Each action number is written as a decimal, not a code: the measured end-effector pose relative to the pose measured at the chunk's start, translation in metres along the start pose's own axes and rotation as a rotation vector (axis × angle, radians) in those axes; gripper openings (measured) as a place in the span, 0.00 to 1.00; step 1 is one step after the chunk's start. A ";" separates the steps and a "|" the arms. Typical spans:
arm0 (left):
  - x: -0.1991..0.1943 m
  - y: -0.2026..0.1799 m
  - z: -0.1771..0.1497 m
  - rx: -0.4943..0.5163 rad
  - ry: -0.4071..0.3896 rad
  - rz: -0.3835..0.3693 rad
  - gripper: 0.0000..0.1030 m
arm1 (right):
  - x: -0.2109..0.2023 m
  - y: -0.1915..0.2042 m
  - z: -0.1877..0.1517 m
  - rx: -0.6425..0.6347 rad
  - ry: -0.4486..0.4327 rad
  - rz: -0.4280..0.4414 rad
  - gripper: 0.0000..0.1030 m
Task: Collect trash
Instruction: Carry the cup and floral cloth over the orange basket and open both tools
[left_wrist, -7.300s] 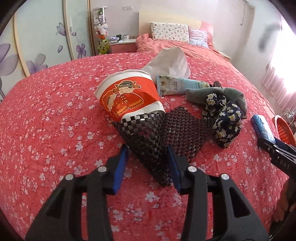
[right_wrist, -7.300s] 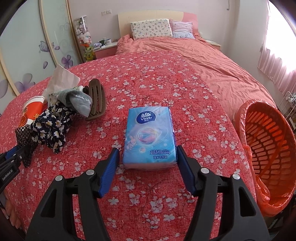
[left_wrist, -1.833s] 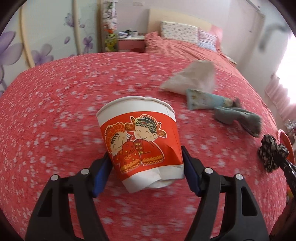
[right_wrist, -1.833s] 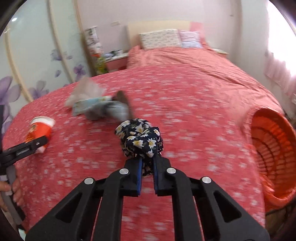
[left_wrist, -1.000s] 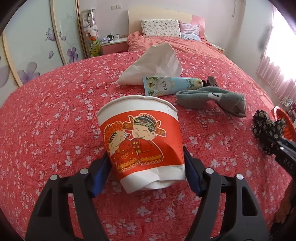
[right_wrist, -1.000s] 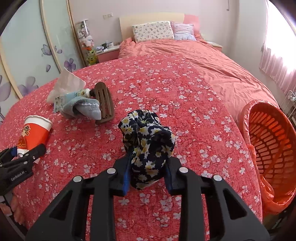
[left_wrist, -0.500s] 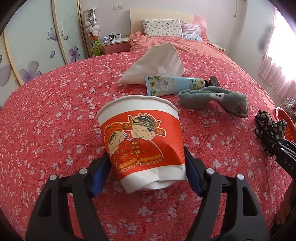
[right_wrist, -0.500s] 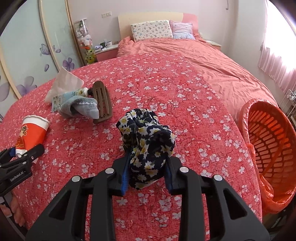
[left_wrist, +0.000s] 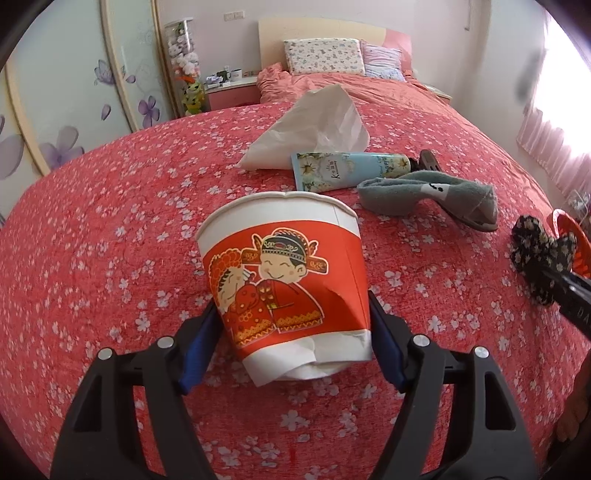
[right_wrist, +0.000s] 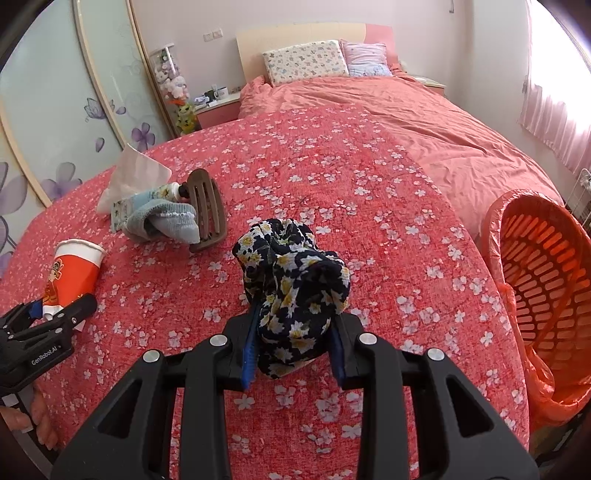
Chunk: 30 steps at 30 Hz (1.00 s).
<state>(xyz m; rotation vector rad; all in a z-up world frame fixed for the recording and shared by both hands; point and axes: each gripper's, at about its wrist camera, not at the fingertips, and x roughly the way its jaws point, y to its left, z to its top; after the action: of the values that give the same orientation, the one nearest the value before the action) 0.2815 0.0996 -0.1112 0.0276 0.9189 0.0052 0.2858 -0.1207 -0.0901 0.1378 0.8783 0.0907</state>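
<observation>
Blue pads of the left hand-held gripper (left_wrist: 295, 341) press both sides of a red-and-white paper cup (left_wrist: 284, 288), clamped near its base; the cup leans rim away from the camera, above the floral red bedspread (left_wrist: 110, 221), and its lower wall is dented. Right hand-held gripper (right_wrist: 293, 354) is clenched on a bundle of dark floral cloth (right_wrist: 293, 280), which bulges above the pads. Right of that gripper, at the bed's edge, stands an orange slatted basket (right_wrist: 543, 266) lined with an orange bag. Farther along the bedspread lies a cluster: grey-blue sock (left_wrist: 428, 194) draped over a brown slotted item (right_wrist: 207, 206), just beside a pale blue tube (left_wrist: 347, 170), with a crumpled white tissue (left_wrist: 317, 129) behind. Pillows (right_wrist: 306, 61) lie against the headboard at the far end.
</observation>
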 end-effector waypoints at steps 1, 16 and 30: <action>-0.001 -0.001 0.000 0.007 -0.002 0.003 0.69 | 0.000 -0.002 0.000 0.006 -0.002 0.017 0.27; -0.055 -0.024 0.004 0.024 -0.116 -0.066 0.69 | -0.055 -0.020 -0.003 0.042 -0.148 0.070 0.11; -0.116 -0.143 0.022 0.155 -0.202 -0.310 0.69 | -0.112 -0.092 -0.010 0.146 -0.258 -0.058 0.11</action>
<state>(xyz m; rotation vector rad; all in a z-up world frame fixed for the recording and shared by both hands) 0.2275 -0.0454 -0.0093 0.0284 0.7128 -0.3515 0.2088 -0.2263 -0.0262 0.2549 0.6306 -0.0453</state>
